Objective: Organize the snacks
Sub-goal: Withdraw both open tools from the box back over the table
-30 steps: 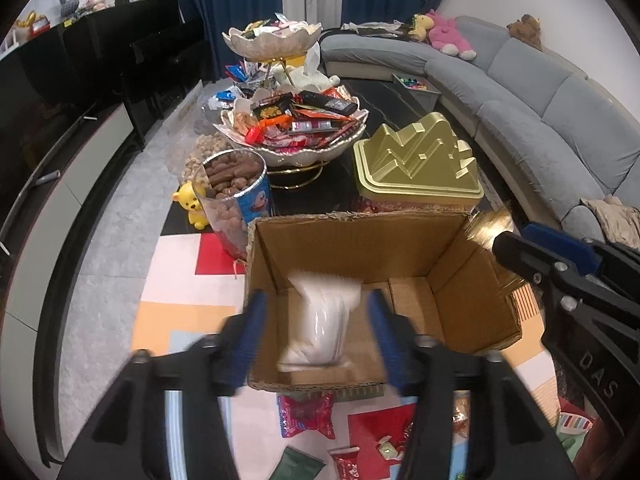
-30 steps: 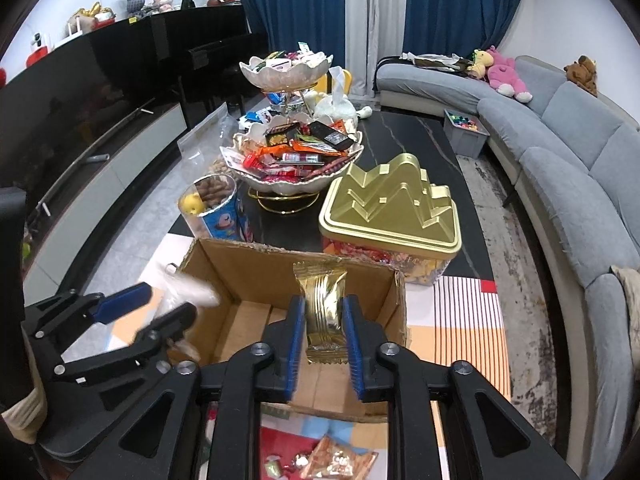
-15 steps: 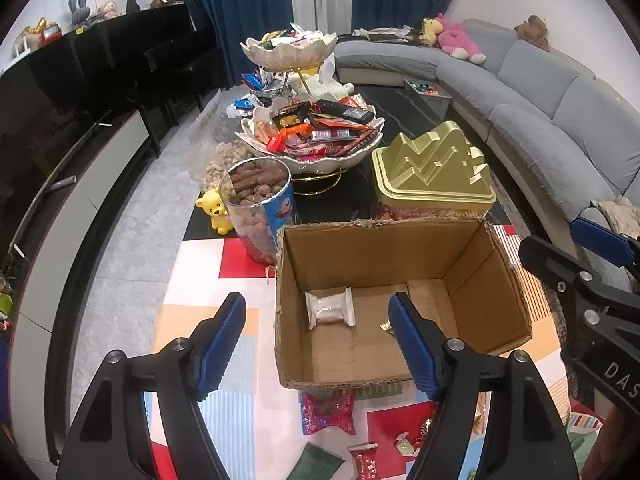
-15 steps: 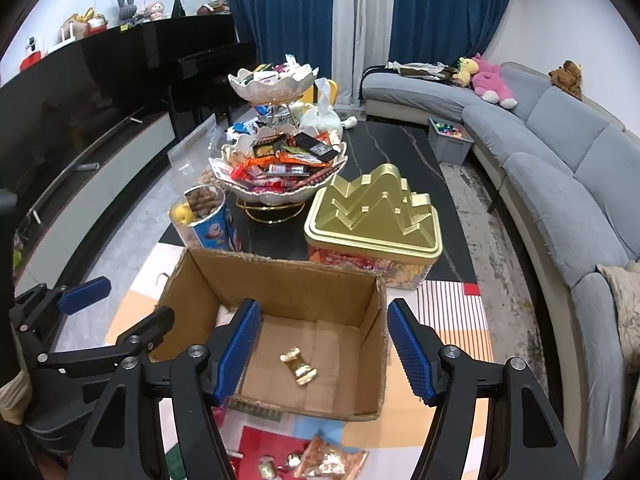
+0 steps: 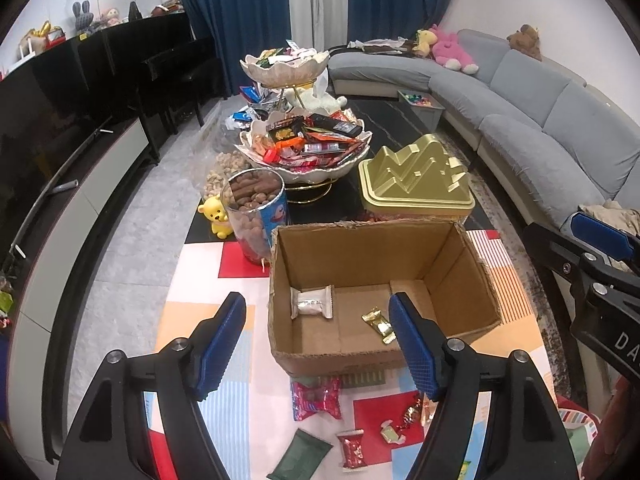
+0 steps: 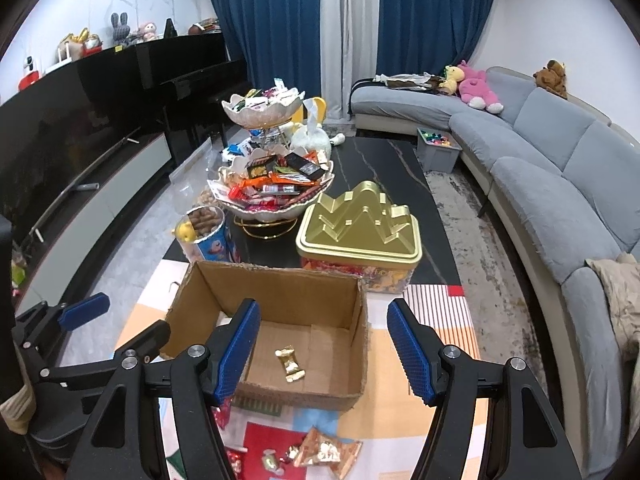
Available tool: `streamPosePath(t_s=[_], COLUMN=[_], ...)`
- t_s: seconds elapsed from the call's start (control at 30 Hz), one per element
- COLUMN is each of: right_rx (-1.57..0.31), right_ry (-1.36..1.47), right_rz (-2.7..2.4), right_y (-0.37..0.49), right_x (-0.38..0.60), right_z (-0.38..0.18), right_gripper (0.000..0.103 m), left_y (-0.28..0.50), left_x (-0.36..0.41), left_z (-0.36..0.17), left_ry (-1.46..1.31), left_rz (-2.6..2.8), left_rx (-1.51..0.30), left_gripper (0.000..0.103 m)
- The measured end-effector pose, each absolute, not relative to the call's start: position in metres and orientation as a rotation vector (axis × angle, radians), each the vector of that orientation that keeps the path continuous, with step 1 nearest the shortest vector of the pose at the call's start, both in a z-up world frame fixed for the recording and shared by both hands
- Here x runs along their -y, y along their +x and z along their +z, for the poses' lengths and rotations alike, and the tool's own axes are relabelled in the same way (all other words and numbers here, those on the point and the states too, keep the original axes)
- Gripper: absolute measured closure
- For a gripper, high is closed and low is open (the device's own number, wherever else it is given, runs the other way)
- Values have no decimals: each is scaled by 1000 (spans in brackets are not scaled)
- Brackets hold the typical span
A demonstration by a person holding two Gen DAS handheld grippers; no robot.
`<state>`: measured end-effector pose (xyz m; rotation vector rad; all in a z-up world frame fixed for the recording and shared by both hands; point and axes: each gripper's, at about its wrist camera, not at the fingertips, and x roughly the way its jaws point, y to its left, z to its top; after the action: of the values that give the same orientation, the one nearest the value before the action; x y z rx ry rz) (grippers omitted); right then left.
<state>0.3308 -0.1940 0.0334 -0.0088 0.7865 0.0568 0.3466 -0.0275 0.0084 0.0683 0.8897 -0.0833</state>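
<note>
An open cardboard box [image 5: 448,268] stands on the patterned cloth; it also shows in the right wrist view [image 6: 280,284]. A white wrapped snack [image 5: 312,302] and a gold wrapped snack [image 5: 379,325] lie on its floor; the gold one also shows in the right wrist view [image 6: 289,364]. My left gripper [image 5: 318,340] is open and empty, above the box's near edge. My right gripper [image 6: 322,354] is open and empty, above the box. Loose snacks lie in front of the box: a red packet [image 5: 316,398], a green packet [image 5: 300,456], small candies [image 5: 394,430].
Behind the box stand a gold mountain-shaped tin [image 5: 416,180], a tub of brown snacks [image 5: 258,208], a tiered bowl stand full of snacks [image 5: 308,148] and a yellow bear toy [image 5: 218,222]. A grey sofa [image 5: 560,128] runs along the right.
Both grippers opened and let go of their snacks, the white one from the left, the gold one from the right. Both snacks now lie in the box. The grippers drew back and up.
</note>
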Motion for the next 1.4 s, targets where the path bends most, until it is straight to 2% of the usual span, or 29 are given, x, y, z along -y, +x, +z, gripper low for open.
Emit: streamPosePath(t_s=[0.9,1.4], right_rx=[-813,-876], right_ry=[24,24], right_rz=[-3,-6], right_y=[271,234], right_x=[222,231], right_z=[16,-20], right_gripper=[36,36], left_y=[279,220], left_x=[48,59], left_z=[-19,-52], left_ry=[110,139], left_rz=[-118,-113], left_rx=[-927,-954], left_gripper=[30,30])
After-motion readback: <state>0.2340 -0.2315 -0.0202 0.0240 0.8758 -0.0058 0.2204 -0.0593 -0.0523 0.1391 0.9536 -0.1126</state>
